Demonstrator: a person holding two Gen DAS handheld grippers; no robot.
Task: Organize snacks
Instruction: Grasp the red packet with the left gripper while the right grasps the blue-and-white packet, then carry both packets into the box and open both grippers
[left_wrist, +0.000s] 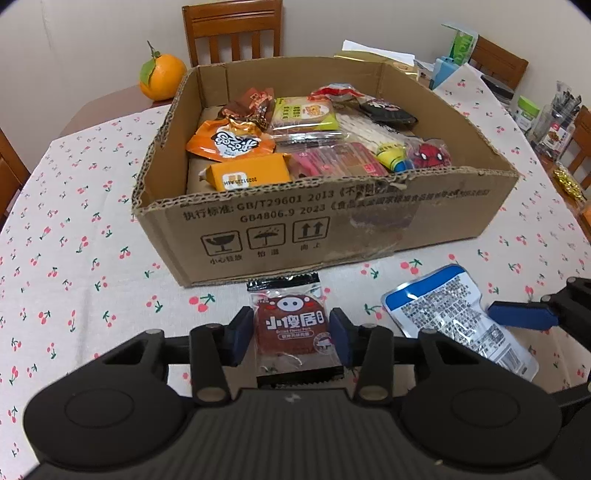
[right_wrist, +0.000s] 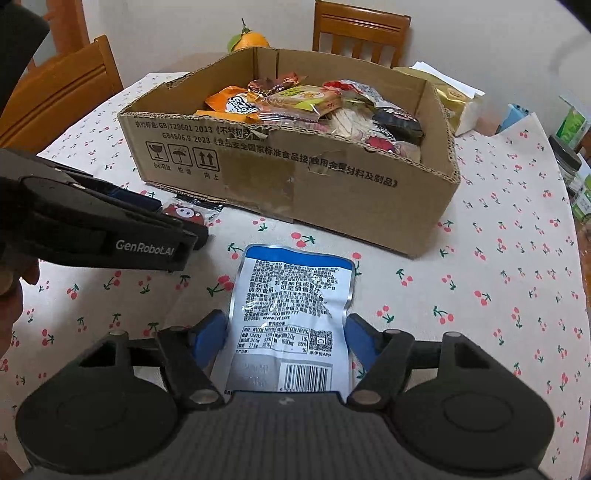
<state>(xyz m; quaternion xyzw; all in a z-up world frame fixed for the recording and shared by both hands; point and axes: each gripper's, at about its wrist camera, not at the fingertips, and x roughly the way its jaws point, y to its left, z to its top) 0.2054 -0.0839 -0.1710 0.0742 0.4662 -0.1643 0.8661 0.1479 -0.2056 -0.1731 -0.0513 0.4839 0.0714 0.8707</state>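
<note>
A small red snack packet (left_wrist: 290, 306) with a pig face lies on the cherry-print cloth just in front of the cardboard box (left_wrist: 332, 225). My left gripper (left_wrist: 291, 330) is shut on it, a blue pad pressed to each side. To its right, a blue-and-white pouch (right_wrist: 291, 295) lies flat with its printed back up. My right gripper (right_wrist: 286, 339) straddles the pouch's near end; its pads stand at the edges and the pouch is not buckled. The box (right_wrist: 295, 177) holds several snack packs. In the right wrist view the left gripper's fingers (right_wrist: 136, 199) cover part of the red packet (right_wrist: 184, 212).
An orange (left_wrist: 162, 75) with a leaf sits behind the box's far left corner. Jars and packets (left_wrist: 554, 122) crowd the table's right edge, with a gold wrapper (left_wrist: 569, 184) nearby. Wooden chairs (left_wrist: 232, 29) ring the table. A hand shows at the left edge (right_wrist: 14, 291).
</note>
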